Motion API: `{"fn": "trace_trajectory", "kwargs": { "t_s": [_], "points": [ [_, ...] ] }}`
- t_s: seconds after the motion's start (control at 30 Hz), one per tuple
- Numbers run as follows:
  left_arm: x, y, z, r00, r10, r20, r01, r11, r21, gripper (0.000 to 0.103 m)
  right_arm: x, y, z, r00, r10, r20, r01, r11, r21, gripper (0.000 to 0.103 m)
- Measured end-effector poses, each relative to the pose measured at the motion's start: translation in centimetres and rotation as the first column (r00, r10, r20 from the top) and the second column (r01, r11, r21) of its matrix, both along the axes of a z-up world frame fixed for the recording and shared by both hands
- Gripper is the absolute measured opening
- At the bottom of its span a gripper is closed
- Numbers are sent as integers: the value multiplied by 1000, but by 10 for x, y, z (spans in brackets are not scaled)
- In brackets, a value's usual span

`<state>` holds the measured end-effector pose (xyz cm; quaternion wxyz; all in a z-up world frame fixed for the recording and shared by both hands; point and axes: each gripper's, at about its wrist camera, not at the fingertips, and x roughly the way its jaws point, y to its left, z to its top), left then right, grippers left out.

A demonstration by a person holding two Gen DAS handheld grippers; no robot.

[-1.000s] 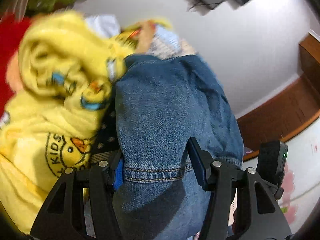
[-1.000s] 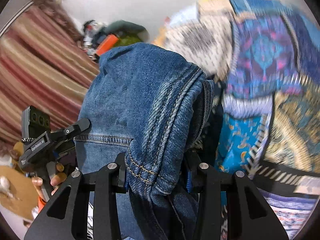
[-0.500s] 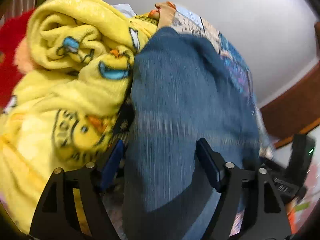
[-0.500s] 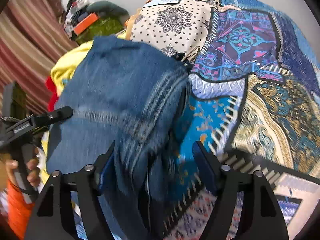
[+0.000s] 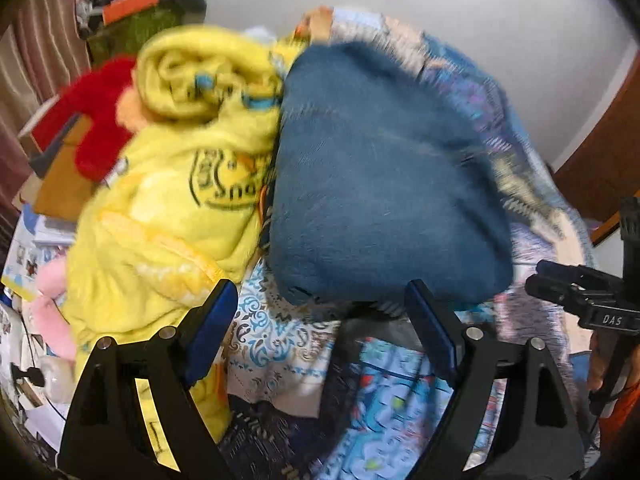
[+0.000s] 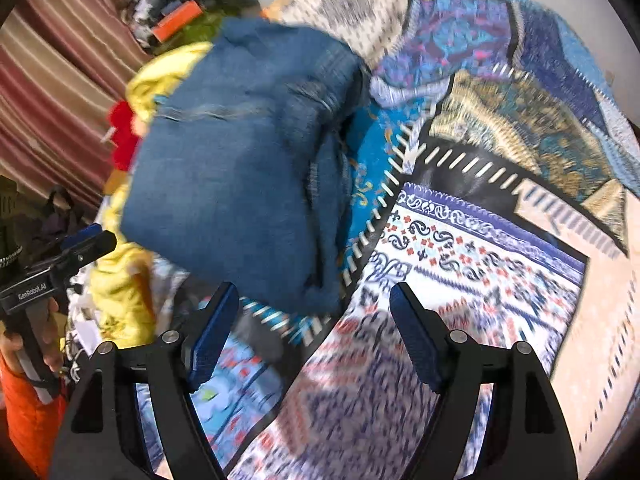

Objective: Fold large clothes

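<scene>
The folded blue jeans (image 5: pixel 376 184) lie on the patterned patchwork bedspread (image 5: pixel 280 344), beside a yellow duck-print garment (image 5: pixel 180 184). My left gripper (image 5: pixel 320 316) is open and empty, just short of the jeans' near edge. In the right wrist view the jeans (image 6: pixel 240 168) lie left of centre on the bedspread (image 6: pixel 480 240). My right gripper (image 6: pixel 312 316) is open and empty, just short of the jeans. The left gripper (image 6: pixel 80 248) shows at the left edge there, and the right gripper (image 5: pixel 580 300) at the right edge of the left wrist view.
A red plush item (image 5: pixel 96 112) and a pink one (image 5: pixel 48 300) lie left of the yellow garment. Striped curtains (image 6: pixel 52 80) hang at the left. Clutter with an orange box (image 6: pixel 176 20) sits at the far end. A wooden headboard (image 5: pixel 600 160) stands at the right.
Both grippers have opened and let go of the jeans, then pulled back. The jeans now rest on the bedspread clear of the fingers.
</scene>
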<state>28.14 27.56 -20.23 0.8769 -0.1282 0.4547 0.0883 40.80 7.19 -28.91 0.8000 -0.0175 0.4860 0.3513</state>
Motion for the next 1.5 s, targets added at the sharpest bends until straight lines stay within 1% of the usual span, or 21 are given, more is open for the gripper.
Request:
{"fn": "trace_trajectory", "kwargs": {
  "t_s": [0.07,0.13,0.23,0.27,0.33,0.37,0.47,0.53,0.57,0.63,0.77,0.83,0.9,0.93,0.97,1.0,1.07,1.13,1.23,1.37,1.5],
  "points": [
    [-14,-10,29,998,-2,63,0,999,37,85,-14,-8,22,999,-6,47,4,1000,31,75],
    [-29,-23,63,990,-15,141,6,998,69,85,-32,-18,53,993,-8,118,0,997,71,75],
    [-53,-43,107,968,-37,247,12,995,102,85,-65,-34,106,966,-22,257,-13,991,135,75],
    [-65,-52,125,955,-47,293,12,993,118,85,-76,-40,120,954,-27,298,-20,988,154,75],
    [-86,-68,153,925,-69,375,14,989,146,85,-103,-52,153,916,-45,399,-39,979,198,75],
    [-99,-77,169,904,-81,420,13,987,161,85,-121,-60,170,890,-57,453,-52,973,225,75],
    [-136,-101,201,846,-115,521,17,982,189,85,-163,-80,202,826,-100,555,-89,949,304,75],
    [-160,-114,214,806,-121,579,13,982,187,85,-185,-90,211,801,-123,586,-102,936,337,75],
    [-175,-122,218,782,-120,612,8,983,184,85,-195,-95,214,791,-135,597,-109,929,355,75],
    [-195,-133,222,753,-116,648,-10,982,188,85,-215,-103,215,773,-163,614,-114,915,387,75],
    [-237,-161,220,697,-106,709,-85,970,229,85,-249,-116,209,738,-210,641,-111,900,422,75],
    [-247,-169,217,689,-108,717,-100,965,242,85,-262,-119,206,724,-227,651,-102,899,426,75],
    [-256,-179,212,687,-110,718,-123,957,264,87,-268,-120,204,715,-237,658,-89,902,422,76],
    [-259,-182,210,687,-111,718,-130,954,271,88,-267,-121,203,711,-240,661,-84,904,418,80],
    [-263,-184,208,686,-108,720,-136,952,273,93,-268,-121,202,707,-242,664,-79,906,415,89],
    [-264,-185,207,683,-102,723,-145,952,271,98,-270,-121,202,698,-250,670,-73,907,415,91],
    [-268,-185,204,679,-93,729,-151,953,263,101,-273,-122,202,683,-267,680,-61,907,417,103],
    [-267,-185,203,682,-87,726,-155,953,261,102,-272,-121,201,680,-271,681,-55,908,415,103],
    [-268,-185,202,685,-85,724,-163,950,265,102,-268,-119,200,692,-266,671,-44,913,407,103],
    [-268,-185,200,690,-83,719,-162,950,265,102,-267,-118,196,696,-263,668,-41,914,403,103],
    [-267,-187,199,695,-82,715,-166,949,270,102,-268,-117,193,691,-263,673,-32,919,393,103]
  ]
}}
